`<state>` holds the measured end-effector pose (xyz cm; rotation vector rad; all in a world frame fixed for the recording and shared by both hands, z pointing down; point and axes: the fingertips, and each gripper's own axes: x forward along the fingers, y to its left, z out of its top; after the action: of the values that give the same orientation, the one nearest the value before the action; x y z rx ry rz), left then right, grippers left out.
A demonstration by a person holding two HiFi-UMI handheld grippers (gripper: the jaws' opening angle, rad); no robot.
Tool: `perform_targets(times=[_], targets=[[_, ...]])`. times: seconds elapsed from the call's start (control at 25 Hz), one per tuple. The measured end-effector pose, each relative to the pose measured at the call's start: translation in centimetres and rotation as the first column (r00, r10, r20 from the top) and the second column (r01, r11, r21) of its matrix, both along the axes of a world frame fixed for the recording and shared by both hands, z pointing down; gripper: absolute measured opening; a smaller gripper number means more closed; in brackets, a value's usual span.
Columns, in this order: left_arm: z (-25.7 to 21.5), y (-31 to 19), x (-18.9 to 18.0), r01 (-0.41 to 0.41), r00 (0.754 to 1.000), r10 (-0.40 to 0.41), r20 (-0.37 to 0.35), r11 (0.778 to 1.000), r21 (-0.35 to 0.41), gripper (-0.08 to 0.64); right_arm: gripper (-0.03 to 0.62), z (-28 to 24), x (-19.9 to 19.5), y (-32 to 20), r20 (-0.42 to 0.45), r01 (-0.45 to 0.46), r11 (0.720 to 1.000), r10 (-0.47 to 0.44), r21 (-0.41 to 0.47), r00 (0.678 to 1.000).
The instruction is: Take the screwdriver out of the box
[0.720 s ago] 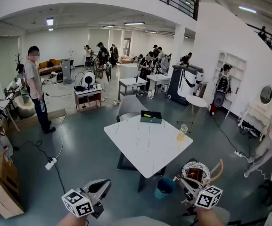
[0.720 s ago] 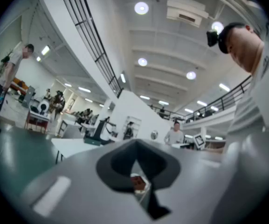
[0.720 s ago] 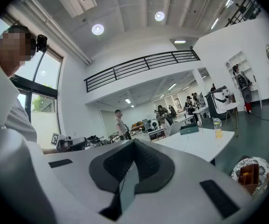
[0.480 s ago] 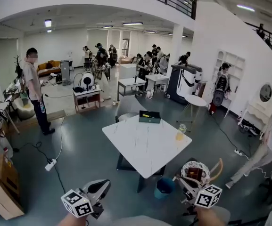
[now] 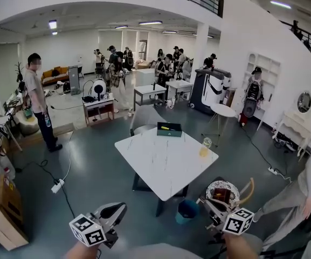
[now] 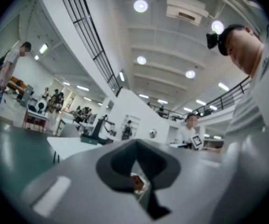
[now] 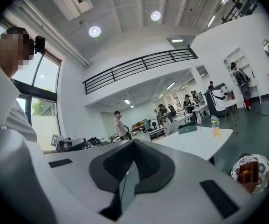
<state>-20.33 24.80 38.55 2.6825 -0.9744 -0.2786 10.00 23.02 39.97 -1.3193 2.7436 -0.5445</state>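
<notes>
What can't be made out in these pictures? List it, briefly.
The screwdriver: in the head view, only a yellow speck in the box at the table's far edge; too small to confirm.
Box contents: the right gripper view sees it side-on; its wall hides them.
Bottle on the table: too small in every view to read any label.

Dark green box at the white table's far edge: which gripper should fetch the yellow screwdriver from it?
Right, marginally. The left gripper and right gripper both hang far short of the white table, jaws shut and empty, but the right looks slightly nearer the dark green box holding the yellow screwdriver.
</notes>
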Motion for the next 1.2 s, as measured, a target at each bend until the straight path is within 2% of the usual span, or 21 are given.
perform_targets(times=[0.36,0.92,1.2], targets=[[-1.2,0.4,3.3,0.003,1.0,-0.003,0.019,1.0,0.01,0.004,0.008,-0.5,3.0,0.6,0.023,0.007,1.0,-0.008,0.008,1.0],[-0.5,1.8,13.4,-0.032,0.998,0.033,0.061,0.999,-0.019,0.004,0.008,2.2,11.4,2.9,0.066,0.02,1.0,-0.02,0.007,0.998],[0.3,-0.3,14.7,-0.046,0.996,0.049,0.069,0.998,-0.051,0.005,0.008,3.5,12.6,1.6,0.087,0.01,1.0,-0.009,-0.016,0.996]])
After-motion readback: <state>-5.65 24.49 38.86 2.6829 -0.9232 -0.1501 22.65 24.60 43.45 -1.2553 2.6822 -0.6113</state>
